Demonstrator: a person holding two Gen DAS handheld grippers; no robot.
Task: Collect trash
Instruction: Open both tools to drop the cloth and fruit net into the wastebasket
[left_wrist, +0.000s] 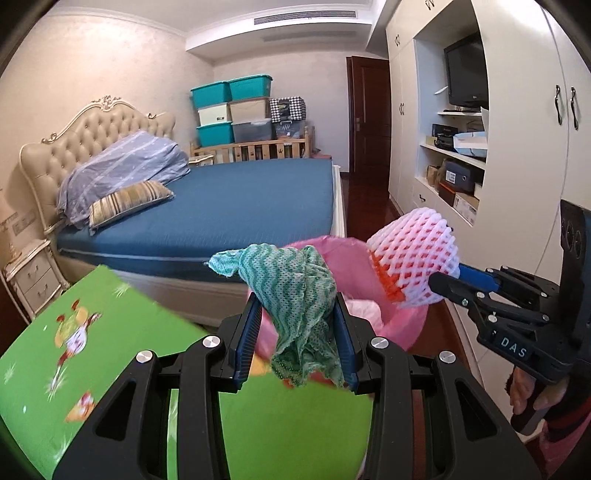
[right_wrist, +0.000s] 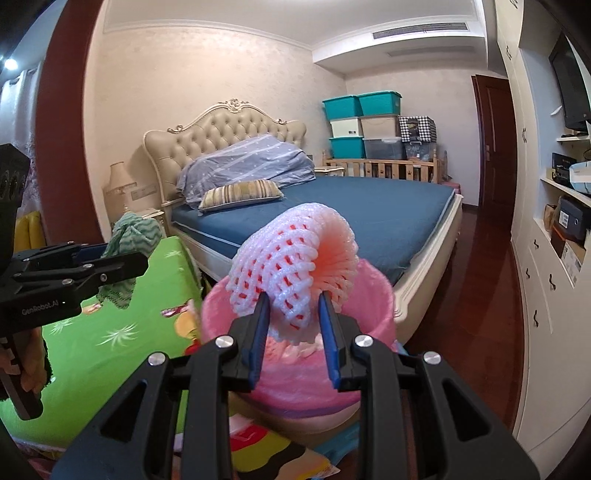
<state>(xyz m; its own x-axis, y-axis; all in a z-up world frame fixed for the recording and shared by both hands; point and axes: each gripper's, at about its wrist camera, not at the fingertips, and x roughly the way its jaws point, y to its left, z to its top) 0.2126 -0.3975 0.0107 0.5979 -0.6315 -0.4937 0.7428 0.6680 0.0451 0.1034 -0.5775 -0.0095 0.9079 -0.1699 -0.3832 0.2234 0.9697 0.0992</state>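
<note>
Now the left gripper (left_wrist: 297, 339) clamps a green wavy-patterned cloth (left_wrist: 295, 291) and the right gripper (right_wrist: 293, 326) a white foam fruit net (right_wrist: 291, 266), both near the pink-lined trash bin (right_wrist: 373, 291), so release over it seems next.

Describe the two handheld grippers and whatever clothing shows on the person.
Both the left gripper and right gripper are black linkage frames with silver rivets and ribbed blue pads. The right one reads "DAS", the left "GenRobot.AI". A dark cuff over a pink sleeve shows at the right hand.
</note>
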